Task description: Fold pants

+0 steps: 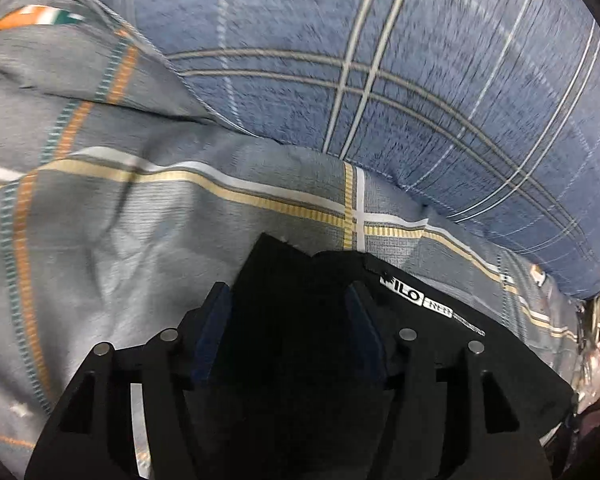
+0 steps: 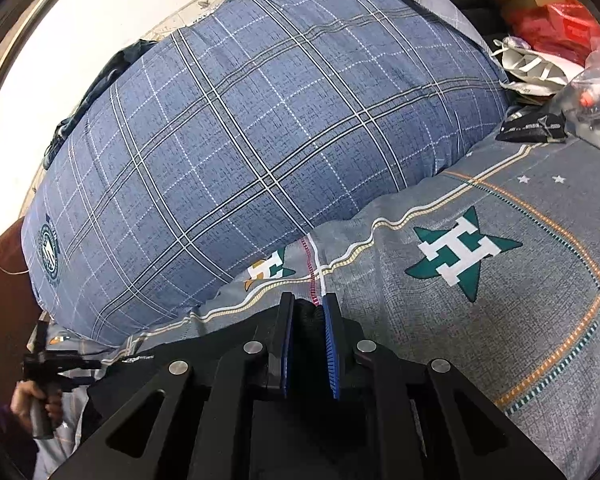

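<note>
Black pants [image 1: 300, 280] lay spread on a bed, on the grey patterned bedsheet [image 1: 100, 240], just in front of a big blue plaid duvet [image 1: 380, 60]. Judged to be mid-fold: one edge freshly laid down on the left side, the other edge clamped on the right.

Left gripper [image 1: 288, 340]: jaws released, standing apart over the black cloth with nothing pressed between the blue pads. Pointed steeply down at the fabric; a white label [image 1: 404, 294] showed just beside the right-hand pad.

Right gripper [image 2: 308, 344]: jaws clenched on a bunched wad of the black pants, cloth visibly squeezed between the blue pads.

Next move, as a guess: a fresh hold for the left side on a corner or hem, then both edges carried across together and laid flat, kept taut to avoid a crooked crease. Risk of picking up the bedsheet along with the thin cloth.

Shown only by the right wrist view: the person's hand [image 2: 36, 404] on the left gripper's handle at far left, the green star emblems [image 2: 460, 252] on the sheet, the clutter of red packages [image 2: 548, 20] beyond the duvet. Shown only by the left wrist view: the label and the open gap between the left pads.
</note>
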Tool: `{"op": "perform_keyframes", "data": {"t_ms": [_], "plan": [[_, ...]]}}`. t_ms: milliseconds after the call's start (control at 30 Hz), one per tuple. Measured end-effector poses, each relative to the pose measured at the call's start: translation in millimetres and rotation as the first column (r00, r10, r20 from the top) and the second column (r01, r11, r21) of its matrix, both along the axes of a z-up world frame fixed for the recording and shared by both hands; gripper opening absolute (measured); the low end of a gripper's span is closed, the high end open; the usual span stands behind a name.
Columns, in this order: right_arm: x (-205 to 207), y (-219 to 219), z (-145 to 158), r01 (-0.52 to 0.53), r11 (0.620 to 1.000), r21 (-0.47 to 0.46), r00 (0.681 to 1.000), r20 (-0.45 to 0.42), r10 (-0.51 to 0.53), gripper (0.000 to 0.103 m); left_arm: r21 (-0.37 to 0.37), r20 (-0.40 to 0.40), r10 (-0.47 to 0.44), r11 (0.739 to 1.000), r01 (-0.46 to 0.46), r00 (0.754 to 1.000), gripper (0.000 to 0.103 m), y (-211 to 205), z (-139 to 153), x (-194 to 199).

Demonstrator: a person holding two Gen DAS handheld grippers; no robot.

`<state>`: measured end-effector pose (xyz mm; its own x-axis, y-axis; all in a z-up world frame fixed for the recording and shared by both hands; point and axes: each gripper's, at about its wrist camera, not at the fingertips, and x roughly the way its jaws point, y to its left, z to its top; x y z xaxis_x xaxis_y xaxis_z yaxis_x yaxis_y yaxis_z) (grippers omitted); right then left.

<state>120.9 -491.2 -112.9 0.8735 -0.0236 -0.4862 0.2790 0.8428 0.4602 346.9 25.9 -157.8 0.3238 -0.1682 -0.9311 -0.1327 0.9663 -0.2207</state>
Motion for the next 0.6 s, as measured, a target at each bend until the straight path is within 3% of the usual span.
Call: {"op": "perform_keyframes", "data": {"t_ms": [67,100,267,467,600], "plan": [[4,1,-2,-0.001,1.0,0.0,1.0,-0.007,0.001,0.015,0.018,0.033,-0.023,1.0,0.023,0.999,0.051,-6,-1,0],[5,1,-3,-0.002,1.0,-0.002,1.0,-0.012,0.002,0.015,0.03,0.048,-0.041,0.999,0.04,0.998,0.032,-9,-1,-2],[9,4,-5,-0.007,1.0,-0.009,1.0,-0.018,0.007,0.015,0.033,0.088,-0.101,0.995,0.098,0.991,0.018,-9,-2,-10],[6,5,-2,-0.002,1.0,-0.024,1.0,-0.007,0.002,0.015,-0.07,0.238,-0.108,0.989,0.128,0.965,0.015,15,36,-44],[0,4,3,-0.007,1.0,-0.023,0.999,0.031,0.008,0.015,-0.186,0.348,-0.074,0.971,0.147,0.934,0.014,40,70,-88]]}}
